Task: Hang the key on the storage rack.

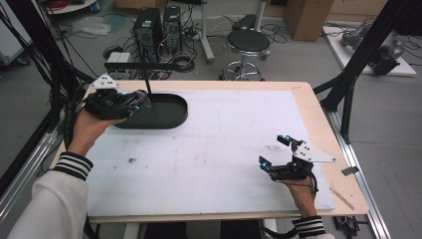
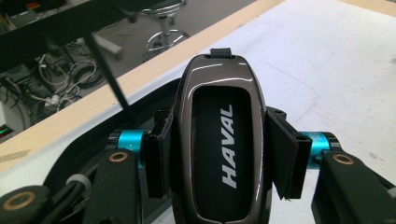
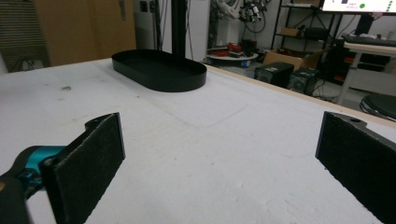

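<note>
The HAVAL car key sits lengthwise between the pads of our left gripper, its loop end pointing away from us, and the pads press on both of its long sides — a firm, centred hold. Just beyond and below the key's tip lies the black oval tray, whose near rim curves under the gripper's left jaw. In the high view the left gripper hangs over the tray's near-left end.

We judge the step in hand to be setting the key down in the tray. To do it well, we should carry the key a little further forward so that its whole length is over the tray floor, not across the rim. Then we lower until it nearly touches, keep it level, and only then part the pads, so that it does not drop or skid. A thin black rod stands ahead and to the left of the jaws — we should steer clear of it.

Our right gripper rests well apart over the white table, jaws wide with nothing between them.
</note>
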The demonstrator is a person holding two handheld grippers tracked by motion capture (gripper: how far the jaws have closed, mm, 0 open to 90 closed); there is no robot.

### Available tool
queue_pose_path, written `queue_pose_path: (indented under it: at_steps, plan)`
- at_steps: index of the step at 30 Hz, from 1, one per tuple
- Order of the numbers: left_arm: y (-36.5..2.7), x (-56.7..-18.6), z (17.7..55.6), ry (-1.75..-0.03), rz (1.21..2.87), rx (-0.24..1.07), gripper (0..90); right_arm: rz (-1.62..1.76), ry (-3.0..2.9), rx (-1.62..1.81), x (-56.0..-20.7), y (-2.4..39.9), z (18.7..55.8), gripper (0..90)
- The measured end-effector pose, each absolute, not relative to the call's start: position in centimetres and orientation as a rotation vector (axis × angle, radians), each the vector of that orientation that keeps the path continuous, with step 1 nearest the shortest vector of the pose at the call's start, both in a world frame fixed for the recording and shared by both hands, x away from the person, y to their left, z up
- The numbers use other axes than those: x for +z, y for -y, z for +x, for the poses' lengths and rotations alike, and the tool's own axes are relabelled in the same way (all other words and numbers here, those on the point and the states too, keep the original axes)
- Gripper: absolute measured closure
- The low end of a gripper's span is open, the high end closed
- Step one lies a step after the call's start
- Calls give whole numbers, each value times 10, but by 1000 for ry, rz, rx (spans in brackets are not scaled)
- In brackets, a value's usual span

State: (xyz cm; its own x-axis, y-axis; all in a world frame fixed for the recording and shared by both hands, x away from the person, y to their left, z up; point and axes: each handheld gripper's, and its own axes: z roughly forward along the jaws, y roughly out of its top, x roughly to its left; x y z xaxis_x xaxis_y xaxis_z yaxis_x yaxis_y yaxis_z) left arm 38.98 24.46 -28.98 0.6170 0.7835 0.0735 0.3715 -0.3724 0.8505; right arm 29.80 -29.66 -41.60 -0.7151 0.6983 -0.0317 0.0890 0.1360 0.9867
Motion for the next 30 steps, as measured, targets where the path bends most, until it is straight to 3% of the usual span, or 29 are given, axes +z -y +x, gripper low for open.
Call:
queue_pose_path:
  at_steps: [30]
  plan:
    - [-264, -255, 428, -1105, 1884, 795, 488, 807, -1770, 1668, -449, 305, 288, 2]
